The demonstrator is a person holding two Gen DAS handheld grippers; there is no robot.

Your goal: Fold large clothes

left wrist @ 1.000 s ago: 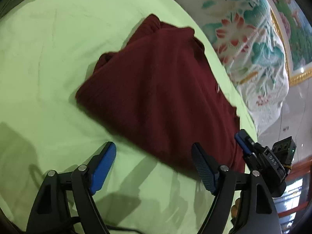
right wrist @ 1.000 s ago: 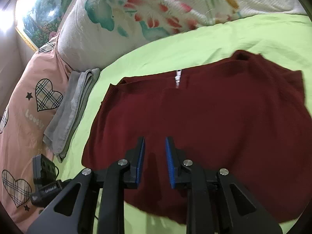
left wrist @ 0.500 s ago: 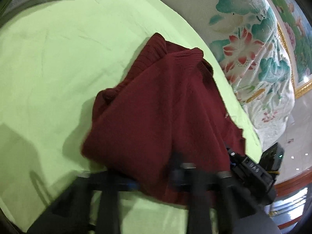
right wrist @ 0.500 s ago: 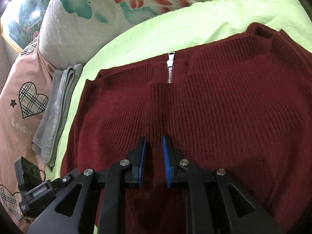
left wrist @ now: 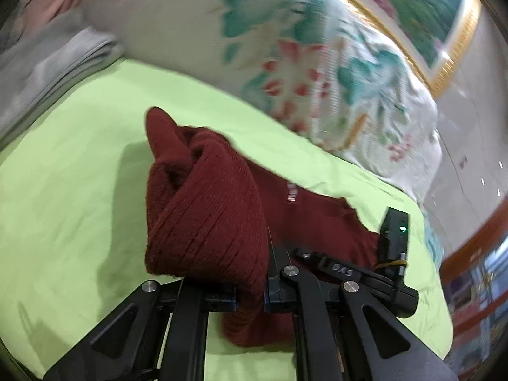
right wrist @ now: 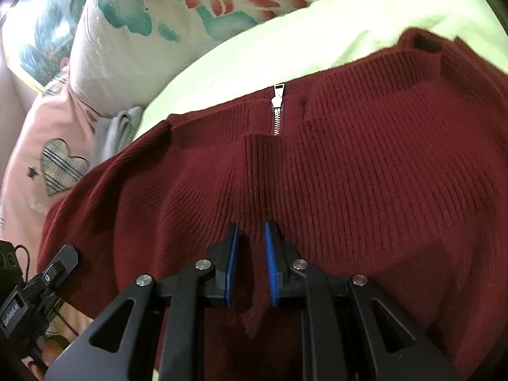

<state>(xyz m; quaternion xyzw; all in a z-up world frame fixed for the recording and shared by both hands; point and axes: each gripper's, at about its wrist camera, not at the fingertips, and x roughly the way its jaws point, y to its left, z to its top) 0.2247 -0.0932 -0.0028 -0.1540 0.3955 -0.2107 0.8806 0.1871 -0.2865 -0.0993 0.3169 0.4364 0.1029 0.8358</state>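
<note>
A dark red knit sweater (right wrist: 349, 190) lies on the green sheet (left wrist: 79, 190) of a bed, its zip (right wrist: 277, 111) pointing toward the flowered pillow (right wrist: 158, 31).

The left tool (left wrist: 249, 298) is clamped on a thick bunch of the knit at one end. That end stands up off the sheet in a rolled hump, while the rest trails flat toward the right tool. The right tool (right wrist: 250, 263) has its blue pads (right wrist: 231, 266) drawn close on either side of a raised ridge of ribbing below the zip. The fabric puckers toward the gap, so it appears to be pinched, though only a narrow pleat.

The sweater looks soft, thick and fairly heavy for cloth. It will sag and stretch under its own weight rather than hold a line, and the ribbing gives sideways. It is not slippery, since the knit grips the pads and drags on the sheet. A pinch through one layer would likely pull a peak instead of carrying the panel. The better holds are the doubled edges, such as hem, shoulder seam or collar band, taken with a deep bite. The metal zip is best kept out from between the pads.

Folded grey cloth (left wrist: 57, 63) and a pink heart-print pillow (right wrist: 47, 165) lie at the head of the bed.
</note>
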